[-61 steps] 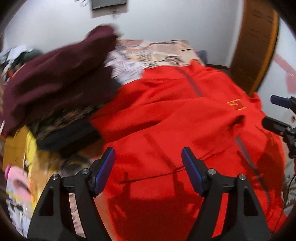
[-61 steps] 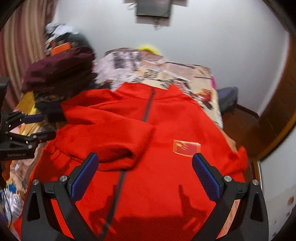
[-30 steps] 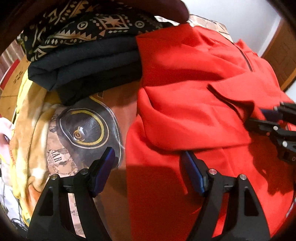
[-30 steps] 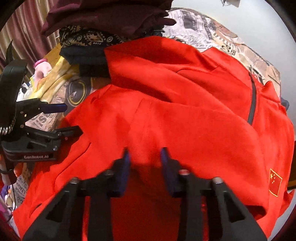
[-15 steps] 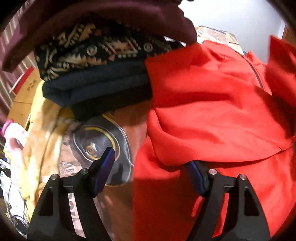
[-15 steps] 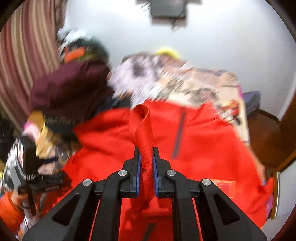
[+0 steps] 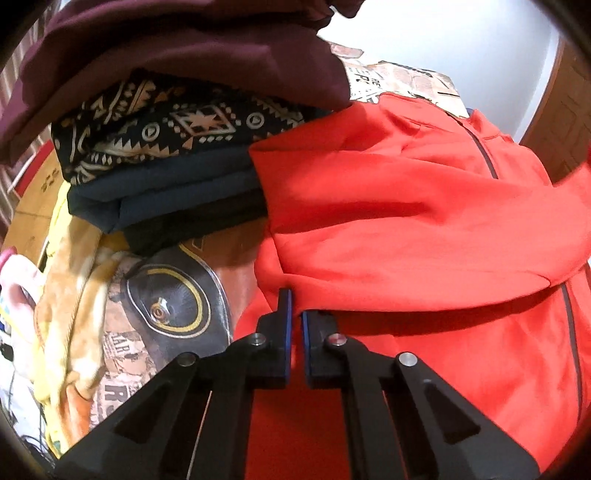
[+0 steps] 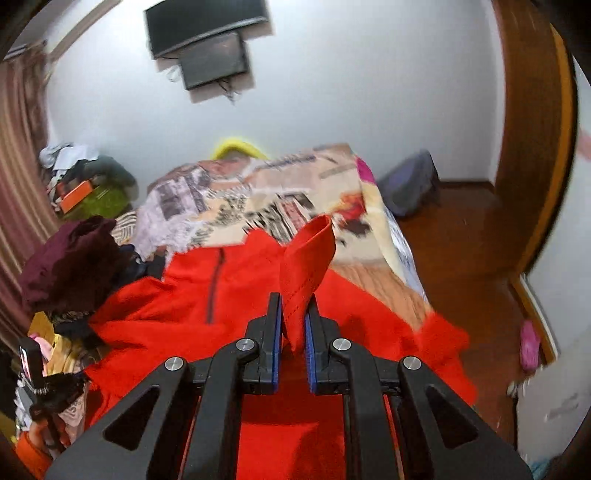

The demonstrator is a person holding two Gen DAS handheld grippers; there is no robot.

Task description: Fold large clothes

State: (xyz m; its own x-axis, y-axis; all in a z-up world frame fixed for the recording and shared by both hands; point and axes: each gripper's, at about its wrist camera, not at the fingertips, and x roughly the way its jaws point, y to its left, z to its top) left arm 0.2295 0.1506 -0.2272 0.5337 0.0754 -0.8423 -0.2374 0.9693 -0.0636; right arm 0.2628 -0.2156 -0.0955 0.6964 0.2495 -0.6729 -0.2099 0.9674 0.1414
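Pinching soft, floppy red jacket [image 7: 424, 229]: left tongs [image 7: 294, 314] just clamped on side edge, right tongs [image 8: 293, 317] clamped on cuff, best held at hems.

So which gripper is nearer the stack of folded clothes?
Left. The left gripper pinches the red jacket edge right beside the stack of folded clothes; the right gripper holds up the jacket's cuff farther away.

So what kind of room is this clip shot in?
Most likely a bedroom: a bed with a printed cover, a stack of folded clothes beside the red jacket, and a screen mounted on the wall.
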